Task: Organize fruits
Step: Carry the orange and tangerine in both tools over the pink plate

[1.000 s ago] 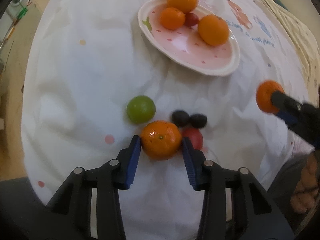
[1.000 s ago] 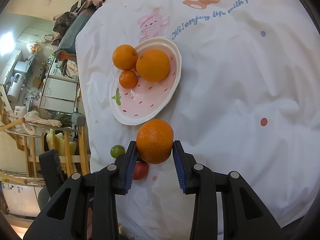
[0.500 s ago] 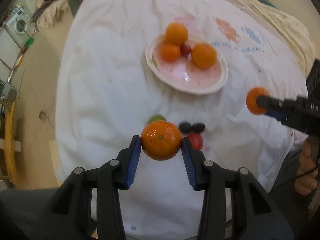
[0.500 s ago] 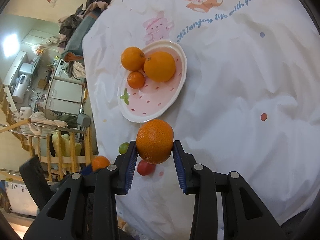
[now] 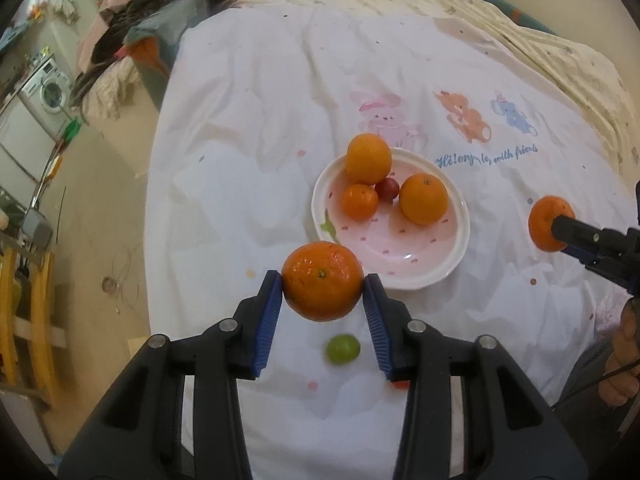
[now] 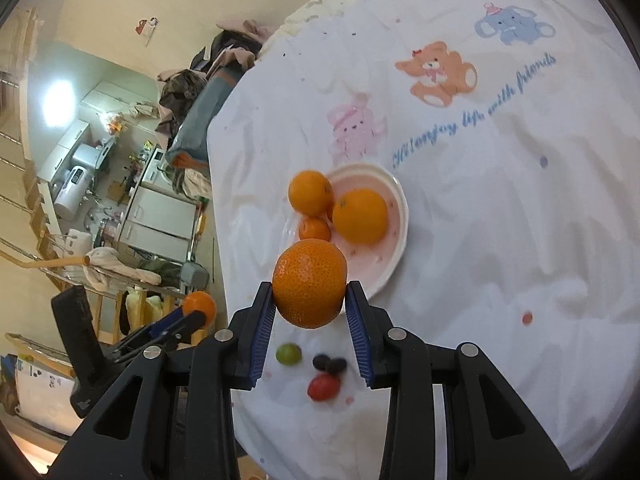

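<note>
My left gripper (image 5: 323, 282) is shut on an orange (image 5: 322, 280), held in the air above the white cloth in front of the pink plate (image 5: 432, 266). My right gripper (image 6: 310, 295) is shut on another orange (image 6: 309, 282), also lifted, near the plate (image 6: 394, 248). That right-hand orange (image 5: 550, 222) shows at the right of the left wrist view. On the plate lie two large oranges (image 5: 368, 158), a small orange (image 5: 360, 201) and a small red fruit (image 5: 387, 189). On the cloth below rest a green fruit (image 6: 289, 354), two dark fruits (image 6: 330, 364) and a red fruit (image 6: 323, 387).
The white cartoon-print cloth (image 5: 260, 128) covers a table whose left edge drops to the floor. A hand (image 5: 622, 364) holds the right gripper at the right edge. Wooden chairs (image 6: 112, 312) and kitchen clutter stand beyond the table's left side.
Both grippers have risen with their oranges and tilted up, so the plate and far cloth now show more. The small fruits on the cloth have dropped lower in both views.
</note>
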`<state>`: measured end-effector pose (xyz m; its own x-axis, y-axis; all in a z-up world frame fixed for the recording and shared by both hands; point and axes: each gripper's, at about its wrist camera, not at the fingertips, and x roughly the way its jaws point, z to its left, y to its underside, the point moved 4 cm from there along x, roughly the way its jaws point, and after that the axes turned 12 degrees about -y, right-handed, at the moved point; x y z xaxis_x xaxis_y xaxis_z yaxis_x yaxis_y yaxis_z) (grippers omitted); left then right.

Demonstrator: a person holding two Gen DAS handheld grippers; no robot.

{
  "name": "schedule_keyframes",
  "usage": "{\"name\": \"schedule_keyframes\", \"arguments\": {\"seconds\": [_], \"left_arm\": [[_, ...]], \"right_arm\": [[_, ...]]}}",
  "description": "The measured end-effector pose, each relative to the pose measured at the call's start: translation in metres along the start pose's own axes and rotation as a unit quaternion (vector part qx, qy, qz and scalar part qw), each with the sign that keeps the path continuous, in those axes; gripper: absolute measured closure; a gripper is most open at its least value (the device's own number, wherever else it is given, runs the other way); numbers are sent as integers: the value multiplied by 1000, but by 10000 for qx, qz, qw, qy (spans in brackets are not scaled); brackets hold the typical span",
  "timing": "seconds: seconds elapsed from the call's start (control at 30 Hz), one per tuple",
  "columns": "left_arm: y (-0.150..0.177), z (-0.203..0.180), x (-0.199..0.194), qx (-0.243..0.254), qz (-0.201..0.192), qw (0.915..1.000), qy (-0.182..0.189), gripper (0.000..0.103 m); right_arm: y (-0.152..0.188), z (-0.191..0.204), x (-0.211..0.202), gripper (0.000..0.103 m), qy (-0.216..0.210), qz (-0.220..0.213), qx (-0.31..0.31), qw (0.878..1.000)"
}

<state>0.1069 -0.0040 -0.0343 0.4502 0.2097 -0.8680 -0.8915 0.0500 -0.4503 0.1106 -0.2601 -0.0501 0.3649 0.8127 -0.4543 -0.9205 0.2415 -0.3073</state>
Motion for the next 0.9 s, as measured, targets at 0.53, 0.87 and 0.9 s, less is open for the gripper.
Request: {"name": "schedule_keyframes", "arguments": {"seconds": [0.53,0.87,0.9], "left_arm": [[-30,-39,73,365,393,9985,126,66],[-30,-42,106,150,765,9965,297,65],[-29,-43,108,133,770,9965,302,65]], "right_arm": [[-59,-30,51,65,252,214,94,9994],[-79,-33,102,65,386,514,-272,9976],[-80,-33,106,65,390,542,-321,9973]]}}
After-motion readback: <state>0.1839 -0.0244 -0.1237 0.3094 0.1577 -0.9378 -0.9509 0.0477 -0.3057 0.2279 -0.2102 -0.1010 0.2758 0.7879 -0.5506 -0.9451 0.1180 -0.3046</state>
